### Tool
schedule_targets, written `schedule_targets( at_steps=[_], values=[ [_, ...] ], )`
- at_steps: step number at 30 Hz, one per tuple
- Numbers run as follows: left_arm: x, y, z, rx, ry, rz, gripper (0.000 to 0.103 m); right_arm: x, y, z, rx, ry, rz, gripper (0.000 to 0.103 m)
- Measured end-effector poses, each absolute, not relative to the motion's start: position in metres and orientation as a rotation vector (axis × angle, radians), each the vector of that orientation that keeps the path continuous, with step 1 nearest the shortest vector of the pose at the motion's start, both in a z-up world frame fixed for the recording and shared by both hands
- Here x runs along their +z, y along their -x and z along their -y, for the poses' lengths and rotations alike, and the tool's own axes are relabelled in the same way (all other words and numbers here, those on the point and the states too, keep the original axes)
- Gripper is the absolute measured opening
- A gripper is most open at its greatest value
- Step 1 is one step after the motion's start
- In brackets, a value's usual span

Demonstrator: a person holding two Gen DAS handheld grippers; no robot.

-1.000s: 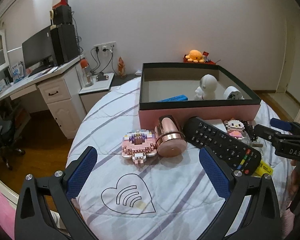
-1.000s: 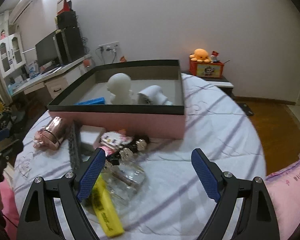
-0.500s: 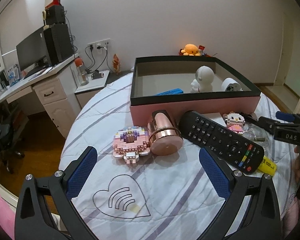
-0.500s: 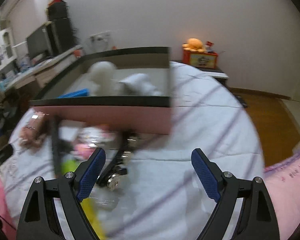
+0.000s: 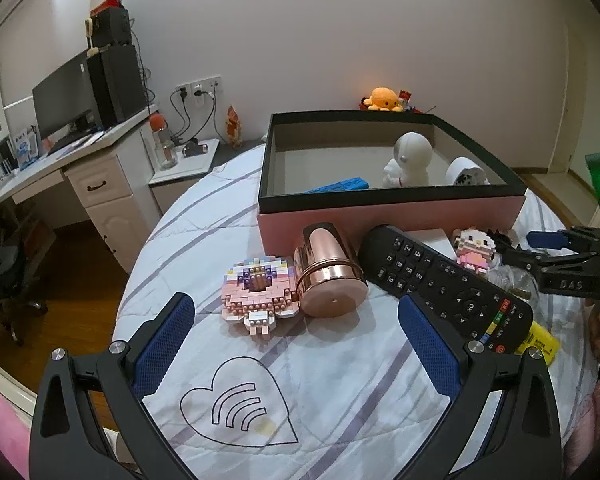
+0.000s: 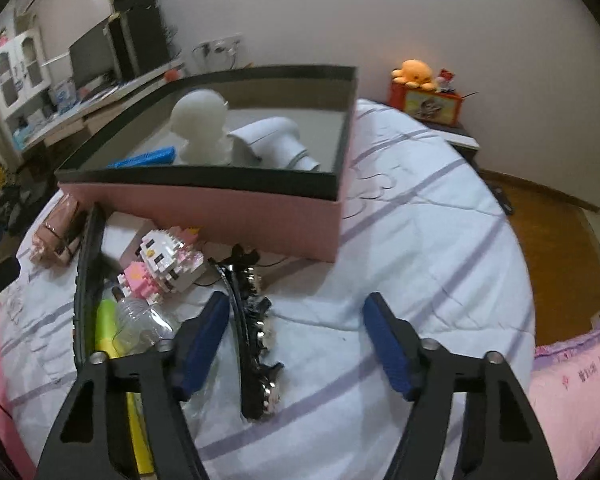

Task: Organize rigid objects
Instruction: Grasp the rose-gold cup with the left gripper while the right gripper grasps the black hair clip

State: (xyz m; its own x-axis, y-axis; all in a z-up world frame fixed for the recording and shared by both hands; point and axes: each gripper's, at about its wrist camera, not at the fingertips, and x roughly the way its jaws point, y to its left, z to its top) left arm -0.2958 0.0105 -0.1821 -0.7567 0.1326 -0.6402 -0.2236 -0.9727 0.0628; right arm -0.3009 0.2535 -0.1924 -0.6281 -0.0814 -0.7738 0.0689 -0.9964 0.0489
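Left wrist: cylindrical shiny copper cup [image 5: 332,276] lying sideways.

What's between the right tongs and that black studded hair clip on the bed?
Nothing visible. The hair clip lies in the open gap of the right tongs, which have just been closing, close beside one pad, not yet pressed.

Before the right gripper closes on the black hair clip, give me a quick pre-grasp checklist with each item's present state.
1. Hair clip between the right gripper jaws, which have just been closing: ok, it lies near the left pad.
2. Pads pressing on the clip: not ok, a gap remains on the right side.
3. Clear bottle out of the jaws: ok, it sits outside the left finger.
4. Box has free floor: ok.
5. Left gripper clear: ok, open and empty over the sheet.
6. Clip free of the block kitty: cannot tell.
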Motion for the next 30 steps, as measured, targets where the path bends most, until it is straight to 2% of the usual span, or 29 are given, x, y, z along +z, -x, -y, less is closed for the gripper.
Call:
schedule_targets(
  at_steps=[3,5,6,11,12,13,15,16,18,23,27,30],
  values=[
    [-0.183,0.300,-0.013,2.778,0.996,-0.199,0.103,-0.196,0.306,-0.245,-2.737,-1.318,-0.069,0.054],
    [-0.183,0.303,-0.015,2.771,0.985,-0.191,0.103,-0.196,0.305,-0.241,-2.719,-1.293,-0.094,0.027],
    [-0.183,0.305,-0.017,2.768,0.982,-0.192,0.103,-0.195,0.305,-0.240,-2.716,-1.284,-0.110,0.021],
    [-0.182,0.314,-0.028,2.769,0.947,-0.207,0.100,-0.197,0.296,-0.243,-2.723,-1.261,-0.104,0.019],
    [-0.183,0.318,-0.030,2.775,0.947,-0.210,0.093,-0.197,0.296,-0.245,-2.722,-1.255,-0.077,0.019],
    [-0.186,0.323,-0.032,2.778,0.967,-0.210,0.081,-0.197,0.297,-0.246,-2.721,-1.253,-0.069,0.019],
    [-0.191,0.331,-0.034,2.758,1.014,-0.201,0.063,-0.198,0.297,-0.245,-2.725,-1.249,-0.082,0.019],
    [-0.195,0.336,-0.036,2.739,1.047,-0.206,0.058,-0.198,0.297,-0.244,-2.727,-1.247,-0.085,0.019],
    [-0.200,0.341,-0.042,2.731,1.074,-0.245,0.055,-0.198,0.297,-0.245,-2.725,-1.244,-0.081,0.019],
    [-0.206,0.346,-0.054,2.721,1.098,-0.344,0.055,-0.198,0.300,-0.247,-2.718,-1.241,-0.062,0.020],
    [-0.207,0.349,-0.058,2.705,1.103,-0.367,0.054,-0.197,0.301,-0.248,-2.717,-1.243,-0.060,0.020],
    [-0.207,0.349,-0.056,2.702,1.099,-0.358,0.049,-0.197,0.300,-0.247,-2.720,-1.243,-0.064,0.020]
  ],
)
